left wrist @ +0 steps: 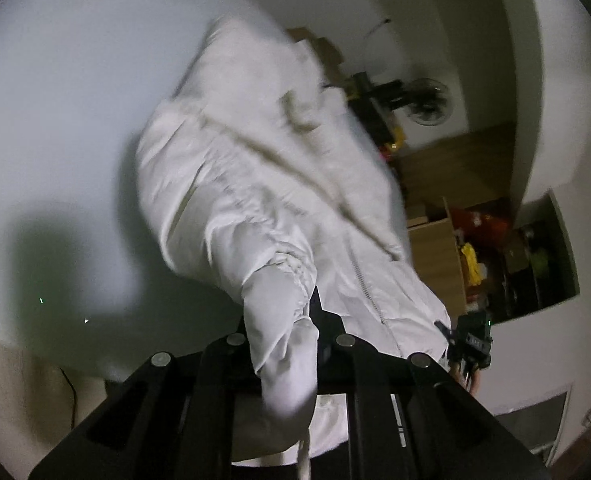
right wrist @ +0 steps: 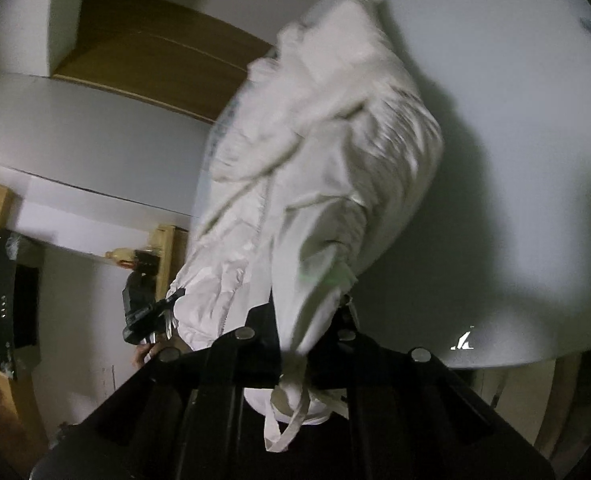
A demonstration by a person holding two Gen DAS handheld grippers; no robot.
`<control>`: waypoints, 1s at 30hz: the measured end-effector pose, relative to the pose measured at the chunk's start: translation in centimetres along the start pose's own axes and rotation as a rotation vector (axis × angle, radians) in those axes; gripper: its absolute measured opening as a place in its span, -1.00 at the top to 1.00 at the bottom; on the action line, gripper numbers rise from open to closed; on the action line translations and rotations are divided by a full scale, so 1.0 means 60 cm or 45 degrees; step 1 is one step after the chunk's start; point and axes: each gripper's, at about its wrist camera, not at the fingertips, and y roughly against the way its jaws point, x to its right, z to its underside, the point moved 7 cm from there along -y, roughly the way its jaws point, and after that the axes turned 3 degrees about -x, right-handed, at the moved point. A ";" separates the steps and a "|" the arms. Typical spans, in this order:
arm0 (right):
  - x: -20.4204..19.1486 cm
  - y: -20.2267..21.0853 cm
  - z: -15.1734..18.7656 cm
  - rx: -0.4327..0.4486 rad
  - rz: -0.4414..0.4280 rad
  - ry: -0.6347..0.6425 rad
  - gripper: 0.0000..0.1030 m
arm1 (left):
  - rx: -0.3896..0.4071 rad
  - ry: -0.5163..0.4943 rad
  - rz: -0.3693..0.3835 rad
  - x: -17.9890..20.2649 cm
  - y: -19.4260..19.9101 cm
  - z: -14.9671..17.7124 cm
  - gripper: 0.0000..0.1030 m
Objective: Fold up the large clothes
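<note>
A large white zip-up jacket (left wrist: 279, 184) hangs in the air, blurred by motion, over a white table (left wrist: 55, 120). My left gripper (left wrist: 307, 320) is shut on one end of the jacket's edge; cloth drapes over its fingers. My right gripper (right wrist: 307, 328) is shut on the other end of the jacket (right wrist: 319, 152), with a drawstring (right wrist: 291, 420) dangling below the fingers. The right gripper shows in the left wrist view (left wrist: 469, 340), and the left gripper in the right wrist view (right wrist: 151, 312). The fingertips are mostly hidden by cloth.
The white table (right wrist: 515, 160) lies behind the jacket. Wooden shelves with colourful items (left wrist: 479, 256) and a fan (left wrist: 427, 100) stand to one side. A wooden cabinet (right wrist: 143, 52), white wall and a dark appliance (right wrist: 7, 304) are on the other side.
</note>
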 end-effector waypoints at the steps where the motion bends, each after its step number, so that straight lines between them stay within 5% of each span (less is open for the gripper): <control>1: -0.012 0.006 -0.012 0.001 0.001 0.012 0.81 | 0.008 -0.023 0.000 0.018 0.010 -0.020 0.79; 9: -0.100 0.043 -0.244 0.024 0.011 0.037 0.82 | 0.052 -0.206 -0.165 0.133 -0.012 -0.239 0.78; 15: -0.104 -0.004 -0.454 0.048 0.116 -0.064 0.82 | 0.099 -0.263 -0.386 0.157 -0.124 -0.440 0.78; 19: -0.050 -0.064 -0.572 0.072 0.266 -0.169 0.81 | 0.096 -0.219 -0.527 0.106 -0.233 -0.564 0.78; 25: 0.059 -0.160 -0.652 0.043 0.362 -0.290 0.81 | 0.037 -0.137 -0.619 0.008 -0.364 -0.636 0.78; 30: 0.098 -0.191 -0.665 0.023 0.330 -0.322 0.81 | 0.007 -0.115 -0.610 -0.034 -0.397 -0.645 0.77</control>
